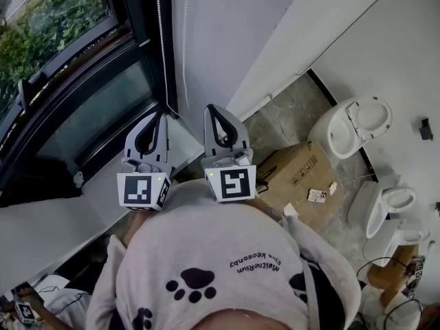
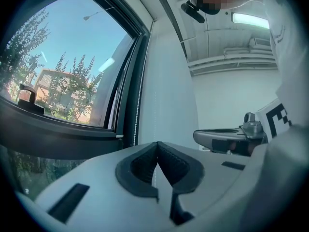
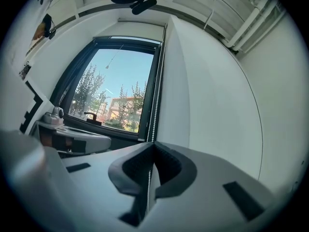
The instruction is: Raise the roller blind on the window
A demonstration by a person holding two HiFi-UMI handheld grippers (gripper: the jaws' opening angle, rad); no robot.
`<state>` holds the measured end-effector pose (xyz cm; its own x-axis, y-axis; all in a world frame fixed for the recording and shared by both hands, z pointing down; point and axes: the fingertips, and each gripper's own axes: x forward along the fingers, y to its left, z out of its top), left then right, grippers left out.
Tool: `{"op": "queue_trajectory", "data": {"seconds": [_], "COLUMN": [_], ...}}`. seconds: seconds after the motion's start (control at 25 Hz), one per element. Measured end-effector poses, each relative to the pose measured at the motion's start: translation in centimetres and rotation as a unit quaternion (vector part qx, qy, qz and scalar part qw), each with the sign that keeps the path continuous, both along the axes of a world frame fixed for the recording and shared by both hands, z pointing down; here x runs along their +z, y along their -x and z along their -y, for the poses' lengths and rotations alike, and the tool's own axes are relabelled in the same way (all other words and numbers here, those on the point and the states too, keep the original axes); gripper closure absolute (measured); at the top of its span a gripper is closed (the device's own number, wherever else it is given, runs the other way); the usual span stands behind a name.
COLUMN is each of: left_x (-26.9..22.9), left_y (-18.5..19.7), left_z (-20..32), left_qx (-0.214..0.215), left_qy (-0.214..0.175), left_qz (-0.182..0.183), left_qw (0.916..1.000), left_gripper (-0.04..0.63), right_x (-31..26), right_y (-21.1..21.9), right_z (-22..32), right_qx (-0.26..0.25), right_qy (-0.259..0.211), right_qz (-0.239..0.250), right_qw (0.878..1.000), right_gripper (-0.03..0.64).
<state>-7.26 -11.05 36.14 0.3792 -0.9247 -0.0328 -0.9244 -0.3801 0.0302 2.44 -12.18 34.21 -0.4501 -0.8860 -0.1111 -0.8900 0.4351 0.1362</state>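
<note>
Left hand-held gripper [image 2: 157, 144] is closed on the bead chain [image 1: 159, 33]. Right hand-held gripper [image 3: 153, 144] is clamped on the chain too, both just beside the window [image 3: 116, 86] frame. Roller blind [image 3: 135, 38] shows only as a pale strip at the window top. Cardboard box [image 1: 299, 174] is shut, with a small card [image 1: 317, 195] on its lid. Grey floor [image 1: 282, 119], white toilets [image 1: 350, 126], white wall [image 1: 227, 33].

Grey left claw [image 1: 163, 113], right claw [image 1: 209, 108], paw-print sweatshirt [image 1: 206, 253]
</note>
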Motion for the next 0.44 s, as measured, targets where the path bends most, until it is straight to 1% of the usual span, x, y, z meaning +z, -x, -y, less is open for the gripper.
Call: {"op": "queue_trajectory", "data": {"seconds": [0.44], "left_x": [0.09], "left_y": [-0.95], "left_z": [-0.04], "left_qx": [0.002], "left_qy": [-0.003], "left_qz": [-0.002], "left_qw": [1.0], "left_gripper": [0.588], "right_x": [0.42], "right_y": [-0.55], "right_z": [0.19], "right_qx": [-0.009], "right_qy": [0.004], "right_qz": [-0.003], "right_qw": [1.0], "right_gripper": [0.607]}}
